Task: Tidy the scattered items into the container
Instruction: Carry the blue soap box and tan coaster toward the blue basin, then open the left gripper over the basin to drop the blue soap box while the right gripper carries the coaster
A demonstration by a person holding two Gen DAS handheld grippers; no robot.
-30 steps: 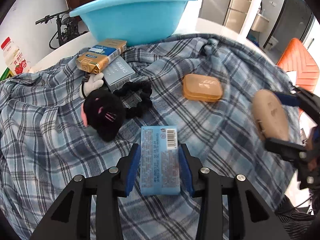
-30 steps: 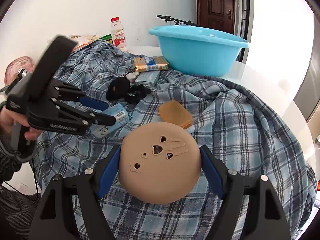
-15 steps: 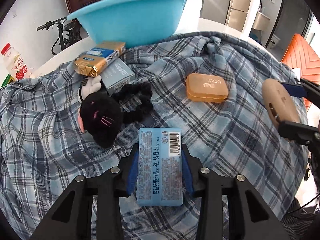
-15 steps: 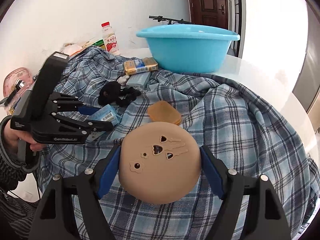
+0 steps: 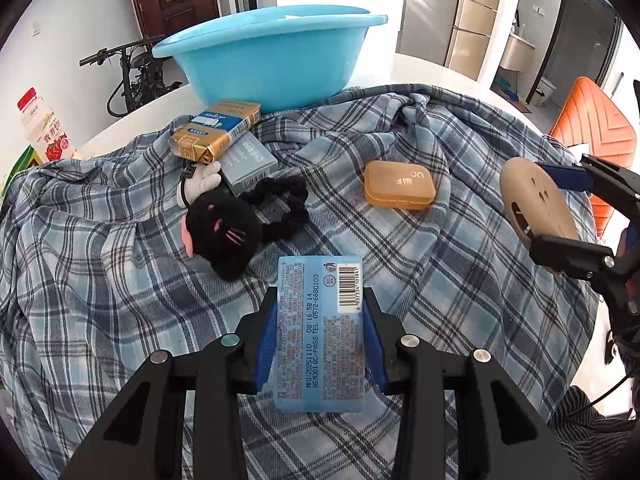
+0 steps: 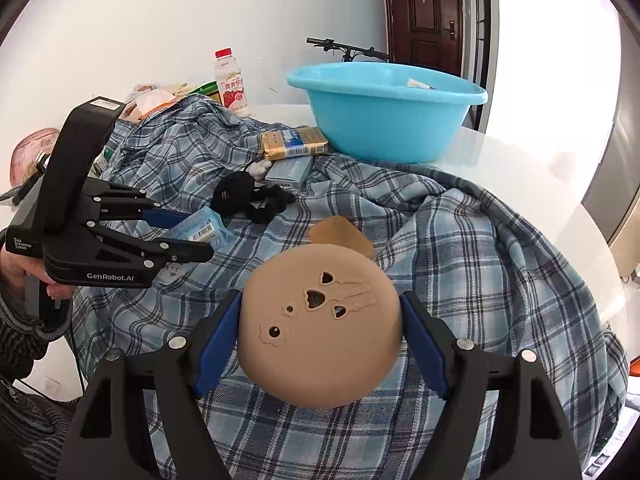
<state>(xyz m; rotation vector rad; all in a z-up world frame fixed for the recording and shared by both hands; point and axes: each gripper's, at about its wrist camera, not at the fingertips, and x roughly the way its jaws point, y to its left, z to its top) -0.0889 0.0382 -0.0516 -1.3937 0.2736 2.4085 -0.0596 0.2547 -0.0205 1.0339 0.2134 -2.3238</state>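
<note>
right gripper [image 6: 320, 328] clamping tan round case [image 6: 320, 332]

The basin's [image 6: 384, 128] contents are mostly hidden behind its rim; only a white scrap [image 6: 418, 83] shows. The orange chair [image 5: 592, 136] at the right edge is partly hidden. Small print on the blue packet [image 5: 320, 332] is unreadable.

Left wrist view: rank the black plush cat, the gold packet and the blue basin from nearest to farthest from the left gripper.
1. Black plush cat, just ahead of the left gripper, to the left.
2. Gold packet, farther back on the left.
3. Blue basin, at the far edge.
</note>
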